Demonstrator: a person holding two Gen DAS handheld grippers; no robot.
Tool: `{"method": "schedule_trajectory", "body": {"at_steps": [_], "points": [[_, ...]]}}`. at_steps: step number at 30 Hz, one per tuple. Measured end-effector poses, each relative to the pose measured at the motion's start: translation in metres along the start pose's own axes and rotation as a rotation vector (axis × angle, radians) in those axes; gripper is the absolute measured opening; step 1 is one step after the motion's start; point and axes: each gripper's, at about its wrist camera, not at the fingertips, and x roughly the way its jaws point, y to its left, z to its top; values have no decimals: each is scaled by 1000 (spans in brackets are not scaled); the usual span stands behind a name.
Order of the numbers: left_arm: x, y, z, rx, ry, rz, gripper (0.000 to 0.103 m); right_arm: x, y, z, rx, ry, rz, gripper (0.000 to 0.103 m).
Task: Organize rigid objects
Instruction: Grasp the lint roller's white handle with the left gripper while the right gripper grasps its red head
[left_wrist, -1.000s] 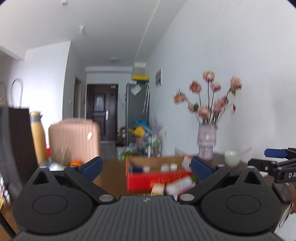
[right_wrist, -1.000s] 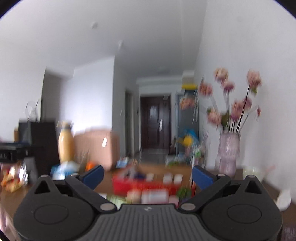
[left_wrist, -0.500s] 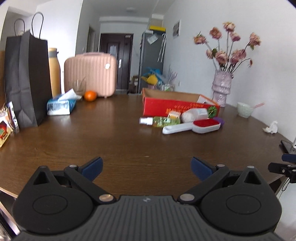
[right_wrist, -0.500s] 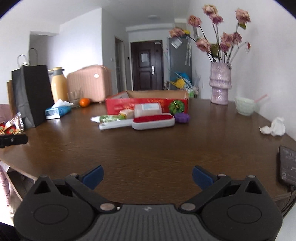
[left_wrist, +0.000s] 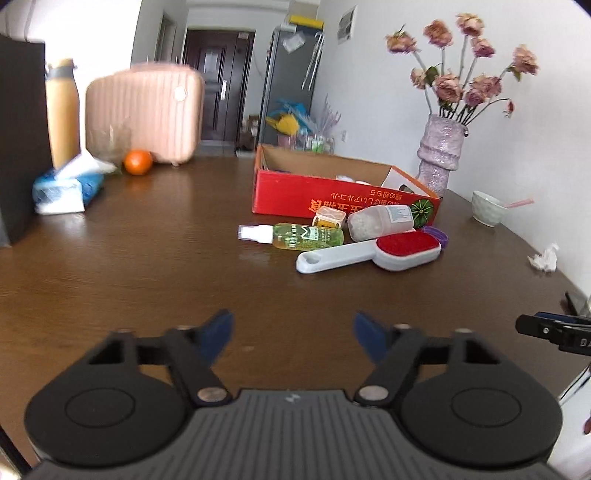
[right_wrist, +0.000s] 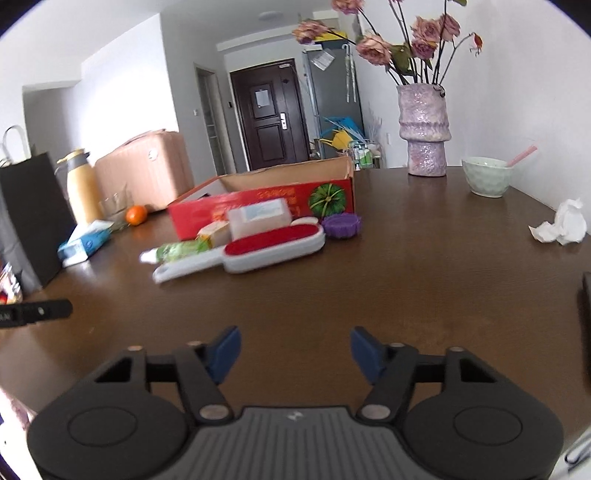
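Observation:
A red cardboard box (left_wrist: 343, 197) (right_wrist: 258, 199) stands open on the brown table (left_wrist: 166, 266). In front of it lie a green spray bottle (left_wrist: 295, 236), a small yellow-lidded box (left_wrist: 328, 217), a clear jar (left_wrist: 380, 220), a purple lid (right_wrist: 341, 224) and a white lint brush with a red pad (left_wrist: 373, 251) (right_wrist: 255, 249). My left gripper (left_wrist: 293, 334) is open and empty above the near table, well short of the objects. My right gripper (right_wrist: 295, 350) is open and empty too, also short of them.
A pink vase of flowers (right_wrist: 424, 129), a green bowl (right_wrist: 487, 179) and a crumpled tissue (right_wrist: 561, 225) stand at the right. A tissue pack (left_wrist: 62, 188), an orange (left_wrist: 137, 161), a pink suitcase (left_wrist: 147, 114), a yellow flask (left_wrist: 62, 110) and a black bag (right_wrist: 26, 218) stand at the left.
Both grippers tilted down from the ceiling and wall and moved forward over the table toward the objects. Their jaws stand a little narrower than before, still open.

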Motion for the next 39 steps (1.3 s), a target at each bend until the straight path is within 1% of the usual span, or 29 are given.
{"method": "schedule_trajectory", "body": {"at_steps": [2,5,6,7,9,11,12,13,16,18,20,21,23,26,28,30,32,33,35,36,38,39], "points": [[20,4,14,-49,27,-20,67,16,-4,17,-15,-1,1,57],[52,10,30,-93,54,-36,63,41,-10,41,-19,3,14,50],[63,12,35,-112,63,-38,57,52,-14,50,-7,11,20,45],[76,16,39,-142,87,-30,53,62,-17,57,7,17,26,41],[98,24,46,-205,126,-40,49,87,-22,73,26,27,50,38],[118,31,49,-255,165,-68,45,109,-26,86,35,33,71,37],[126,33,49,-272,180,-84,40,119,-28,92,38,33,80,37],[130,35,49,-289,178,-94,39,129,-31,98,42,34,85,35],[136,38,52,-292,178,-101,33,159,-40,110,90,58,124,33],[138,40,51,-296,185,-111,25,176,-43,111,115,89,133,33],[136,43,49,-305,179,-121,23,190,-46,108,137,119,117,33],[137,44,49,-312,184,-125,21,192,-50,105,169,113,140,33],[138,43,48,-327,181,-126,20,197,-59,103,242,119,186,33],[138,45,48,-349,181,-123,18,204,-67,100,290,131,242,37],[138,47,48,-368,189,-127,18,206,-74,98,321,141,263,40],[135,47,47,-377,196,-124,19,212,-79,97,361,154,298,39],[130,45,47,-364,194,-111,21,218,-82,97,389,166,333,39],[128,45,47,-361,187,-107,25,221,-83,96,402,163,342,38],[124,45,45,-360,170,-115,35,225,-86,96,431,156,345,40],[124,46,43,-366,170,-123,35,228,-86,97,437,156,353,41],[124,48,41,-379,179,-142,32,231,-85,97,446,157,360,37],[125,48,40,-379,186,-150,20,231,-84,97,439,159,354,34]]}}
